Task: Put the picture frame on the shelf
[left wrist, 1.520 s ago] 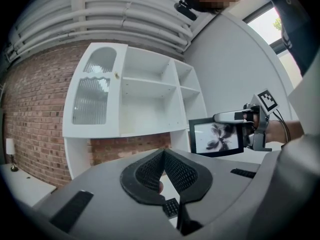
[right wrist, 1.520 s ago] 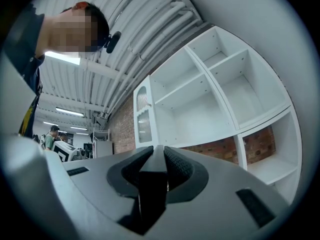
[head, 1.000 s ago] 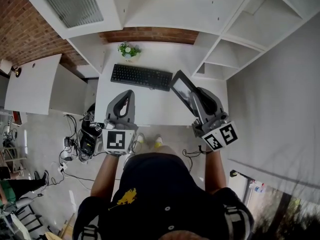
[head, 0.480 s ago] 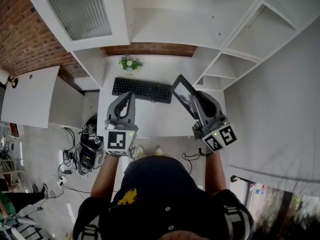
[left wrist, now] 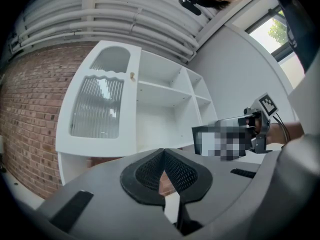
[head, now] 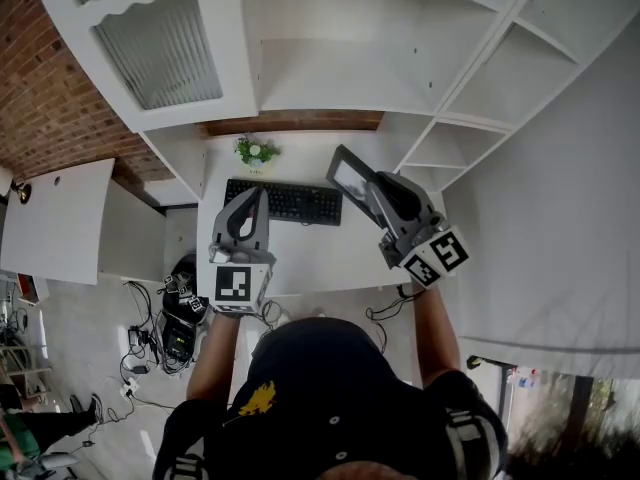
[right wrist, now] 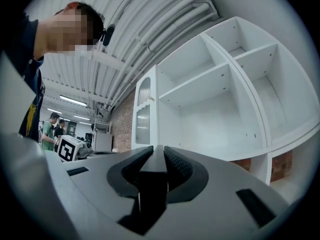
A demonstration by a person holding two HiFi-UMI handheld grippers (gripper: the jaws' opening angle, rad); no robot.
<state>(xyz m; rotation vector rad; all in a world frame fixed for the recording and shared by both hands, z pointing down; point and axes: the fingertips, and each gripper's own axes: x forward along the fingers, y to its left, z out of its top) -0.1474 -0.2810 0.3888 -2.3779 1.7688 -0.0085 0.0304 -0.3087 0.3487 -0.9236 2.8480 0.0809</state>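
Observation:
My right gripper [head: 368,190] is shut on the black picture frame [head: 346,176], which it holds tilted in the air above the right end of the keyboard. In the right gripper view the frame's dark edge [right wrist: 151,176] stands clamped between the pads, with the white shelf unit [right wrist: 220,109] straight ahead. In the left gripper view the frame [left wrist: 220,140] and the right gripper [left wrist: 257,126] show at the right. My left gripper [head: 257,200] hovers over the desk's left half, shut with nothing in it [left wrist: 163,158]. The open shelf bays [head: 340,63] lie beyond both.
A black keyboard [head: 283,200] and a small potted plant [head: 256,152] sit on the white desk [head: 300,253]. A cabinet door with ribbed glass [head: 160,48] closes the shelf unit's left part. Smaller bays [head: 480,88] stand at the right. Cables lie on the floor to the left [head: 165,303].
Both grippers have risen and moved toward the shelf unit. The frame went with the right gripper, from beside the keyboard to above its right end.

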